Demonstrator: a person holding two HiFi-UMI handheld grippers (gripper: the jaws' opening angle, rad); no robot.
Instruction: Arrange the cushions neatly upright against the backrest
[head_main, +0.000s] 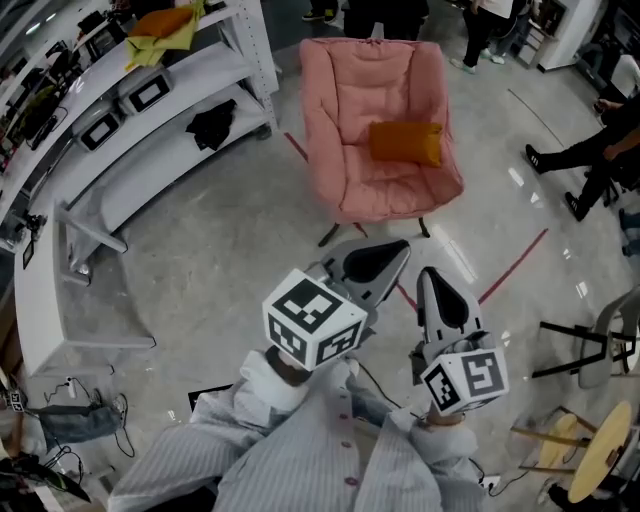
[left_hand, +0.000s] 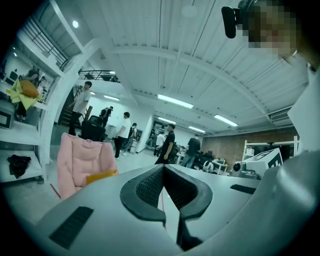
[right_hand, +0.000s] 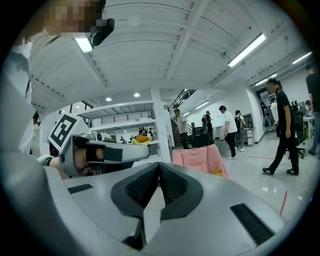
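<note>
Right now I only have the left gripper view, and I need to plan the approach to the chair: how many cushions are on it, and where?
Observer: The head view shows one orange cushion on the pink chair. It sits toward the picture's right side of the seat, close to the backrest.
Operator: Is the right gripper free?
Observer: Yes. In the right gripper view, the right gripper is shut with nothing between its jaws.
Operator: Anything on the floor in front of the chair?
Observer: From the head view, I see only red tape lines on the floor there.
</note>
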